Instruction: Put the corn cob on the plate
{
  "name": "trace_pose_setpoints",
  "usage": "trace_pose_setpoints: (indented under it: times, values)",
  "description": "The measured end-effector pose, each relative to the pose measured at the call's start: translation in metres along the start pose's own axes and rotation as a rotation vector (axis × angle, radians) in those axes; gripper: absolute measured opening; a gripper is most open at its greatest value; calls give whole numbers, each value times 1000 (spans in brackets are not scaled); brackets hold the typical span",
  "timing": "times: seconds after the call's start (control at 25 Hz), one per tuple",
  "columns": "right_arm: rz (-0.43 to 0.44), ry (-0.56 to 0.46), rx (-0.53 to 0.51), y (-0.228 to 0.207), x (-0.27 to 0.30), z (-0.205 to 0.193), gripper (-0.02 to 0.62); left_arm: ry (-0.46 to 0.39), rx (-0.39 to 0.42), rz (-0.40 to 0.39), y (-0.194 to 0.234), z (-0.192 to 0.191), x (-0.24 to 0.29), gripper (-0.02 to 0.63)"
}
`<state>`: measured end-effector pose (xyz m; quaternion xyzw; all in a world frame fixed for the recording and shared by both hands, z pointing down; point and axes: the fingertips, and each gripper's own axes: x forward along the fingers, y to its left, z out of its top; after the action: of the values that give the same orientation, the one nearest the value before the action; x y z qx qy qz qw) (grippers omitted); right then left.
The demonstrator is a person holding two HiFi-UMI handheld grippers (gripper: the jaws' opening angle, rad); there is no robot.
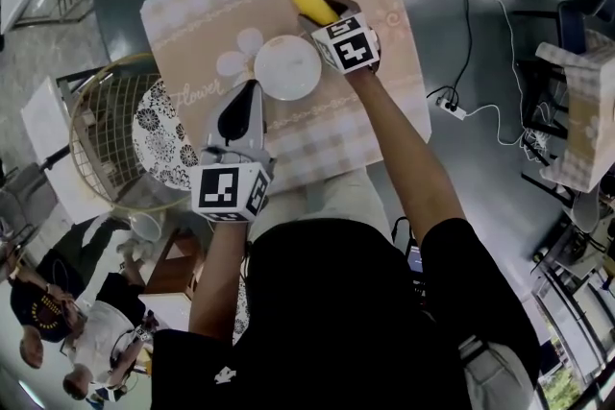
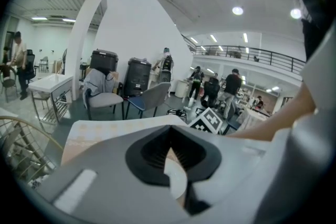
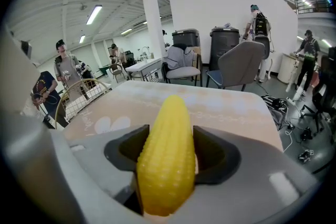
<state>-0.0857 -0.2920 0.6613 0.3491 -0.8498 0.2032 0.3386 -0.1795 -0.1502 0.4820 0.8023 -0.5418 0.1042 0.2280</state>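
The yellow corn cob (image 1: 309,1) hangs over the far half of the table, just beyond the white plate (image 1: 286,67). My right gripper (image 1: 324,13) is shut on it. In the right gripper view the corn cob (image 3: 167,149) stands upright between the two dark pads, its tip pointing away. The left gripper (image 1: 240,113) hovers at the plate's near-left rim, jaws together and nothing in them. In the left gripper view the left gripper (image 2: 169,152) shows only a sliver of the plate (image 2: 177,178) through its pads.
A beige flower-print cloth (image 1: 346,125) covers the small table. A round wire basket chair (image 1: 101,144) with a patterned cushion stands at the table's left. A power strip (image 1: 450,107) and cables lie on the floor to the right. People stand at lower left.
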Motion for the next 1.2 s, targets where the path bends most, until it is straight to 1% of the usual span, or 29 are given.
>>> trace_pose_setpoints:
  times: [0.2, 0.6, 0.88, 1.2]
  values:
    - [39, 12, -16, 30, -2, -11, 259, -3, -2, 4, 1, -3, -7, 8]
    - [119, 39, -87, 83, -11, -28, 259, -19, -2, 20, 6, -3, -20, 8]
    - [155, 48, -87, 107, -11, -38, 259, -19, -10, 36, 10, -6, -28, 9]
    - [184, 72, -97, 122, -7, -54, 259, -19, -18, 48, 10, -12, -34, 8]
